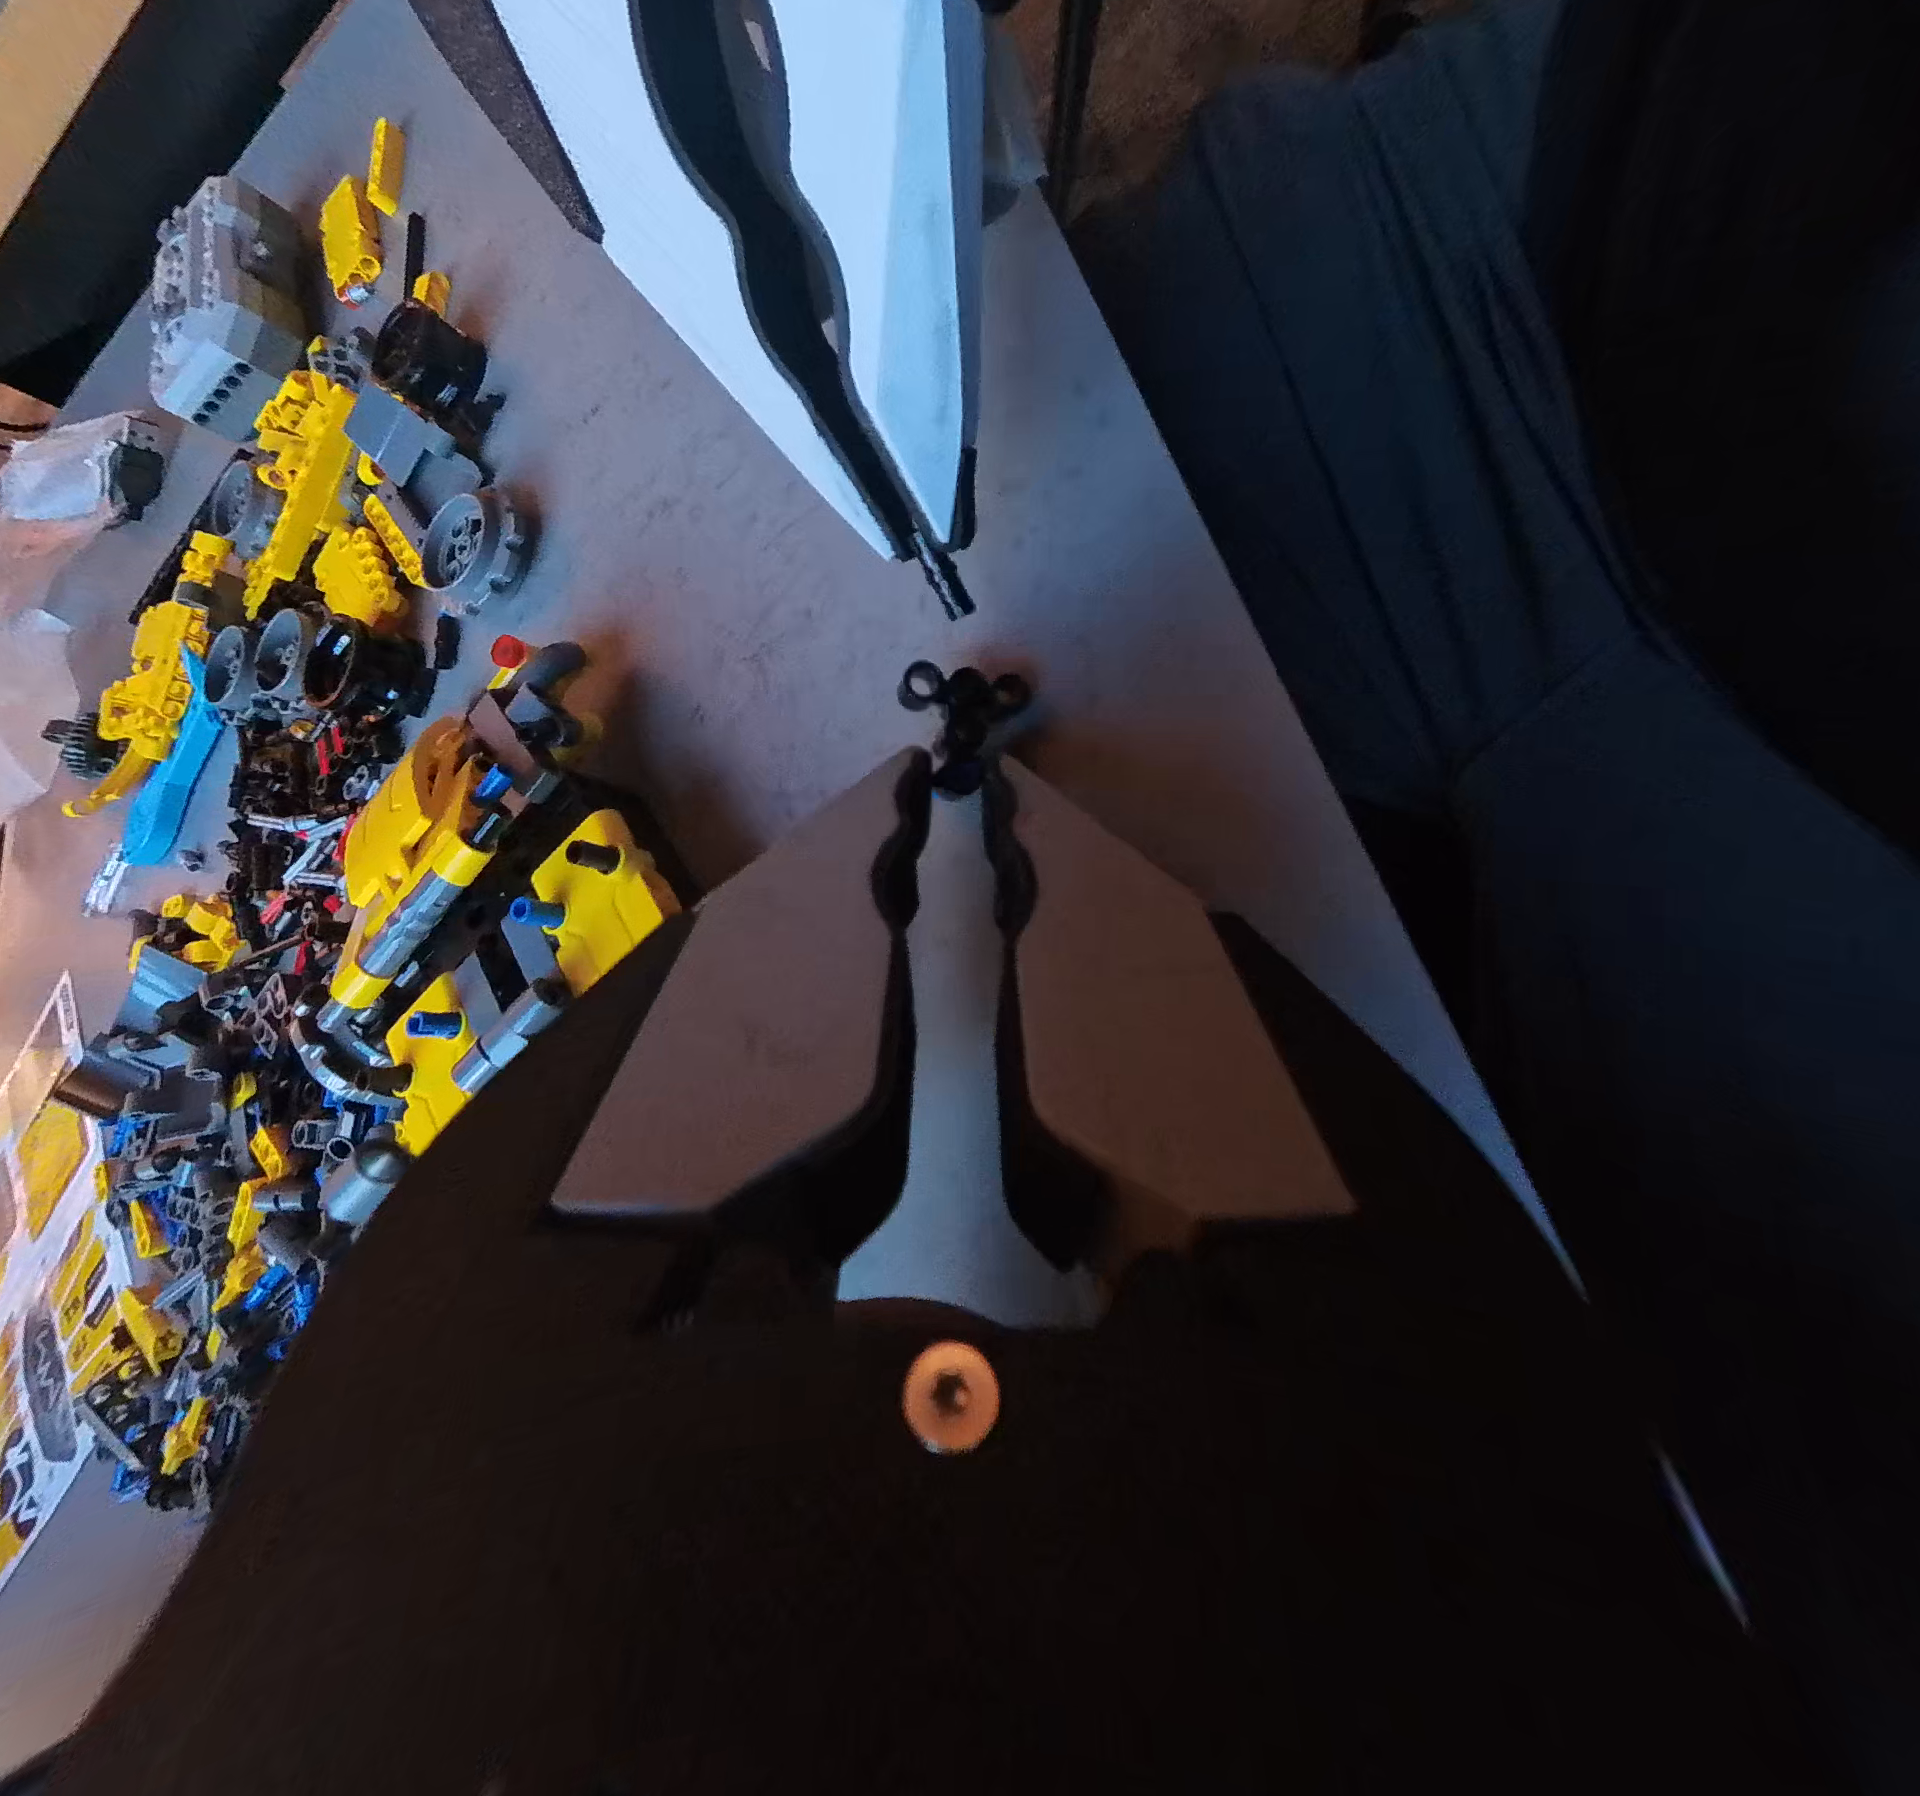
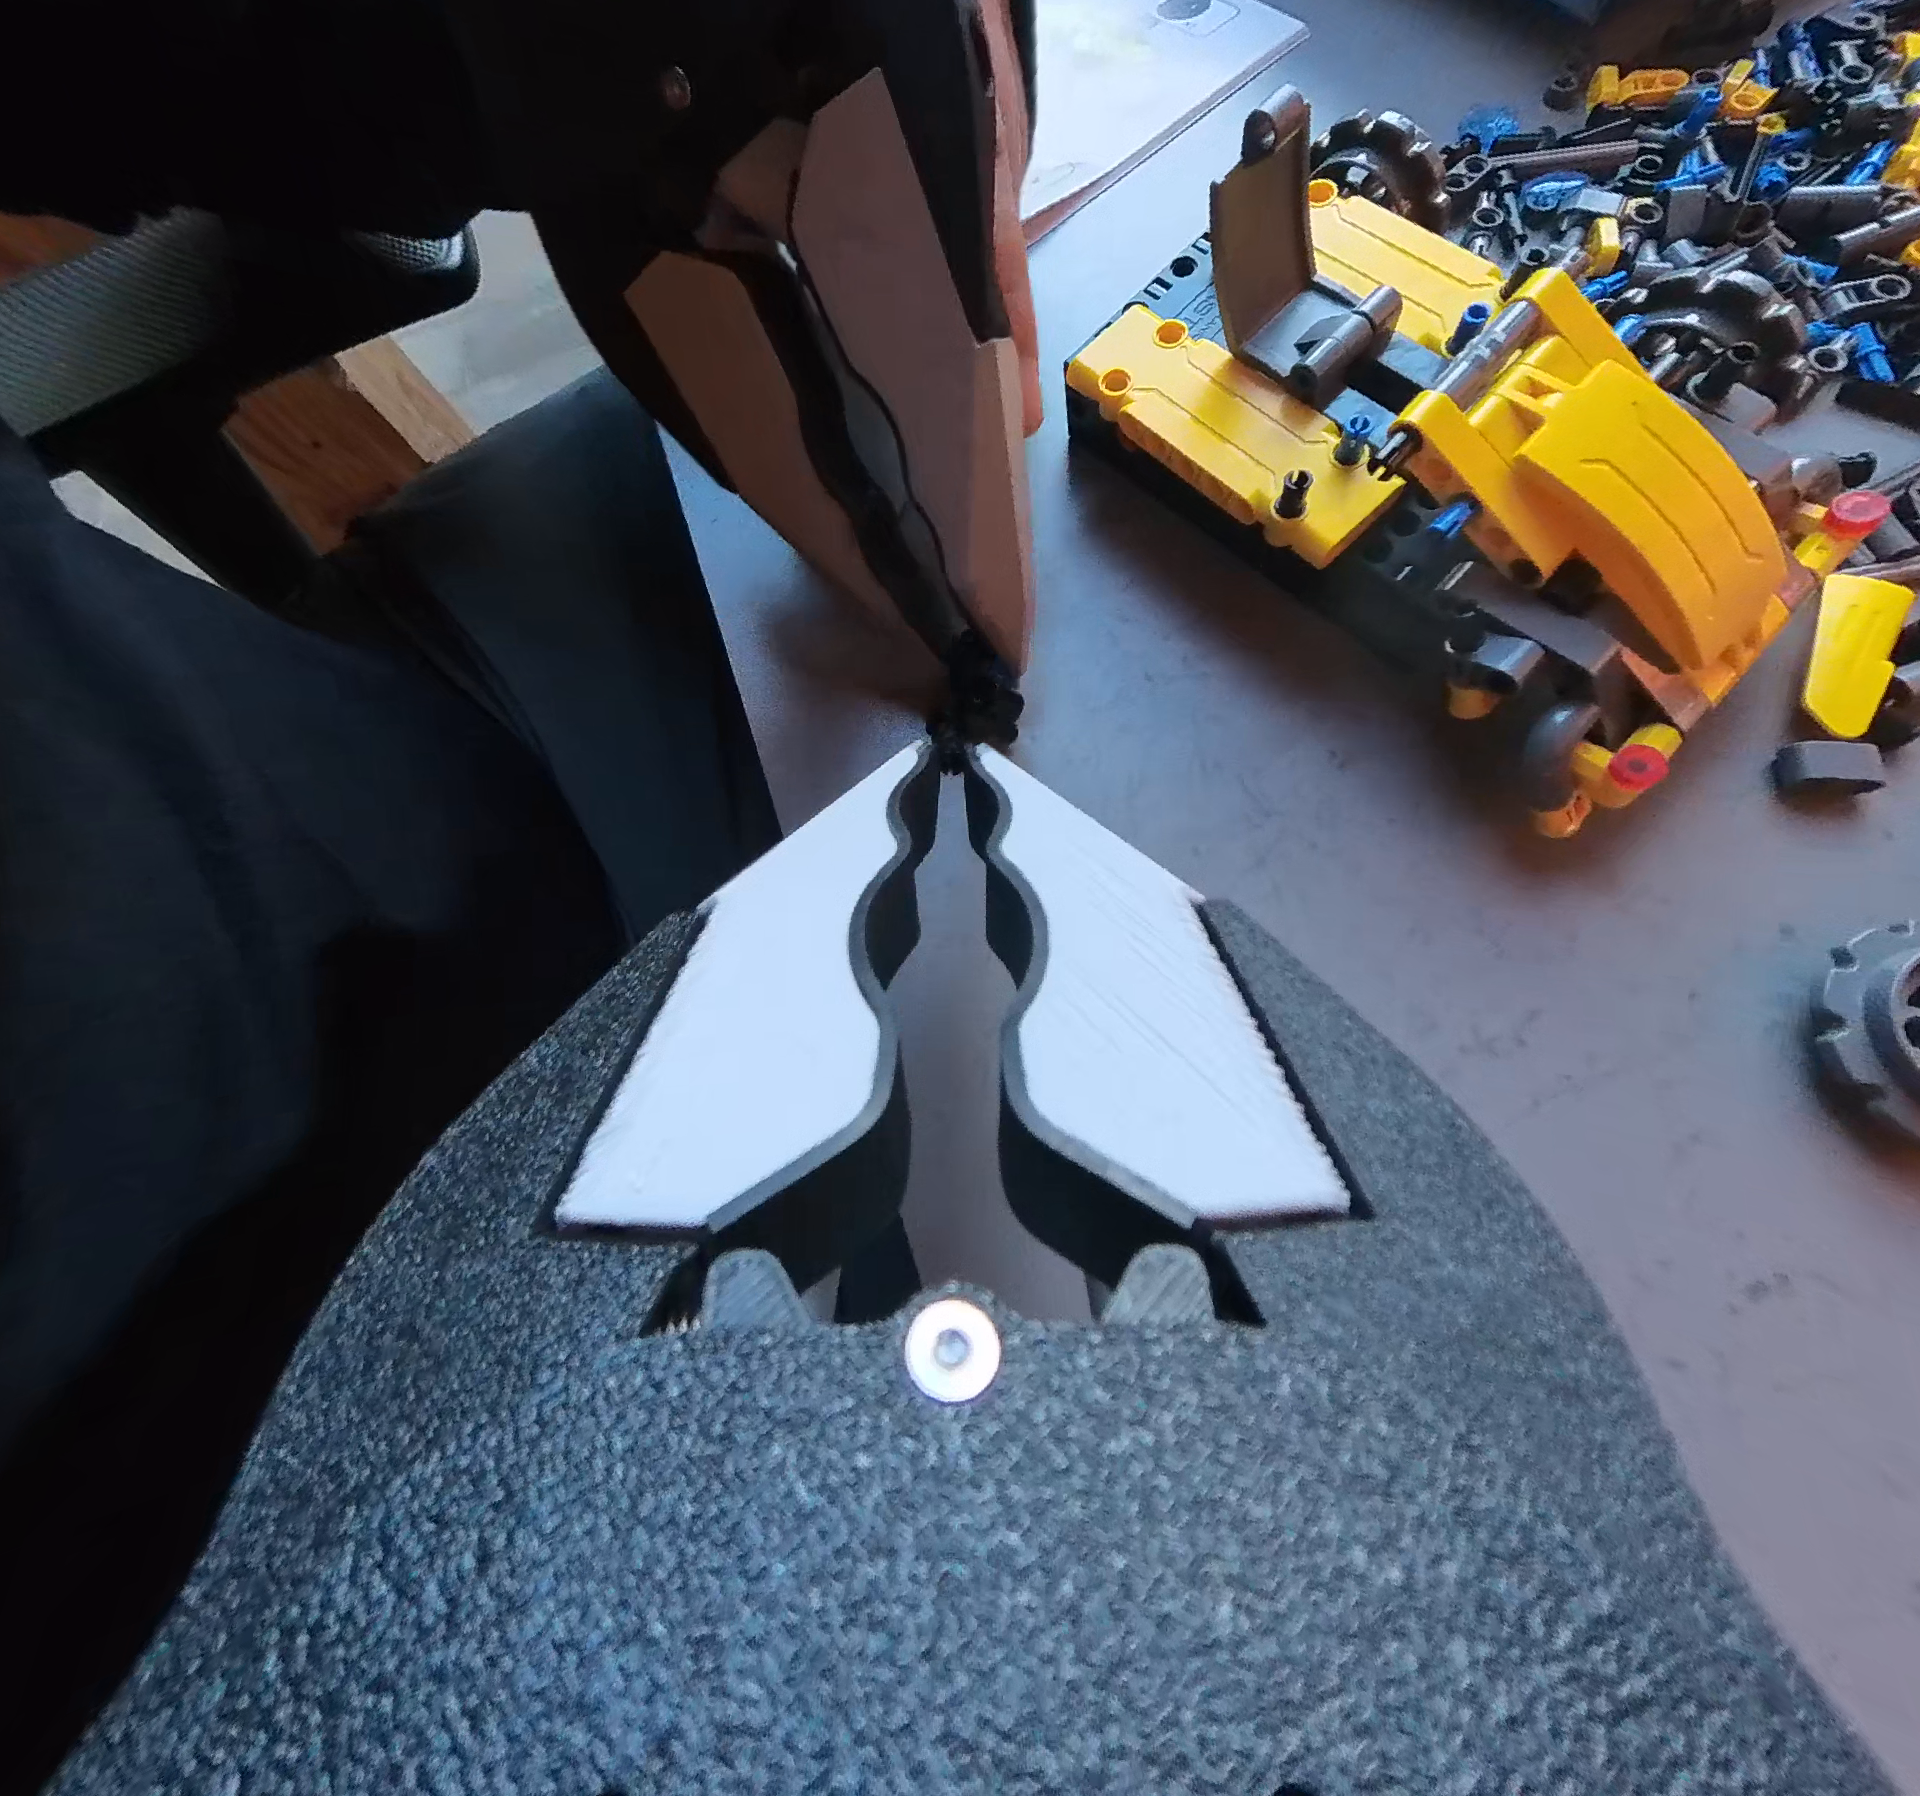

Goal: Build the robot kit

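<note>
Tabletop [image 2: 1299, 967], grey, bearing all listed items. Brick pile [image 1: 260, 1071], loose yellow, black, blue and grey parts, spread along the far side. Part-built vehicle [image 2: 1455, 458], yellow and dark grey, hinged grey flap raised, red studs at its near end, lying well apart from both grippers; unfinished by the look of it, with wheels and many parts not fitted. Printed booklet [image 2: 1143, 53], flat, beyond the left gripper. Toothed grey wheel [image 2: 1870, 1040], loose, at the table's near side. Left gripper [image 1: 961, 775], tan-fingered, pinching a small black connector piece [image 1: 966, 697] above the table edge. Right gripper [image 2: 951, 757], white-fingered, tips nearly together on a thin black pin [image 1: 935, 572]; pin and connector sit just apart in one view and appear touching in the other, joining not visibly completed.
</note>
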The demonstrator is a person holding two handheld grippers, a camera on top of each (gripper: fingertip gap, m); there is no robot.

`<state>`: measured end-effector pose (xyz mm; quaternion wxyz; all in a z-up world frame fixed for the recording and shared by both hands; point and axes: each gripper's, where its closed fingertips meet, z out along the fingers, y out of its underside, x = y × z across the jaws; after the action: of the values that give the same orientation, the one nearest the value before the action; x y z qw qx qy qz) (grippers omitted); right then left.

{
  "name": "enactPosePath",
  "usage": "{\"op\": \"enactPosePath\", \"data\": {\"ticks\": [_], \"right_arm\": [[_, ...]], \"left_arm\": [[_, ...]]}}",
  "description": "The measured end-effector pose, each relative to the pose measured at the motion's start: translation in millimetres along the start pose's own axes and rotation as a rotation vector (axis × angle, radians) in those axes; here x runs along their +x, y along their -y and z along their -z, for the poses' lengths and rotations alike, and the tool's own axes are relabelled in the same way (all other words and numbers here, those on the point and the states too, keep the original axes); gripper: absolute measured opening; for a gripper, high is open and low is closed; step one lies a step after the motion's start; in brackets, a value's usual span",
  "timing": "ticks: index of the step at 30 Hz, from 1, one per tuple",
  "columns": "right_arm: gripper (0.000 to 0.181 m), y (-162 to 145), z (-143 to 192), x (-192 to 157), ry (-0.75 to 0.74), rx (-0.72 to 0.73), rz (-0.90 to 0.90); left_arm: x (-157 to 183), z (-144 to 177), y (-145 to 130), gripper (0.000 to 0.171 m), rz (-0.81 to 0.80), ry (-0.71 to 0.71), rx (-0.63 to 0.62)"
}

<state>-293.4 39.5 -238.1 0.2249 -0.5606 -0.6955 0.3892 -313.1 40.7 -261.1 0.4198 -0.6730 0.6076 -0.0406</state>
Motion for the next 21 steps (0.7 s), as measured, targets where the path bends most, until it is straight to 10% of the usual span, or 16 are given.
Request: {"op": "enactPosePath", "data": {"ticks": [21], "right_arm": [[0.004,-4,6,-5,-0.203,-0.128,0.228]], "left_arm": [[6,-5,13,0.005,0.370,-0.133,-0.141]]}}
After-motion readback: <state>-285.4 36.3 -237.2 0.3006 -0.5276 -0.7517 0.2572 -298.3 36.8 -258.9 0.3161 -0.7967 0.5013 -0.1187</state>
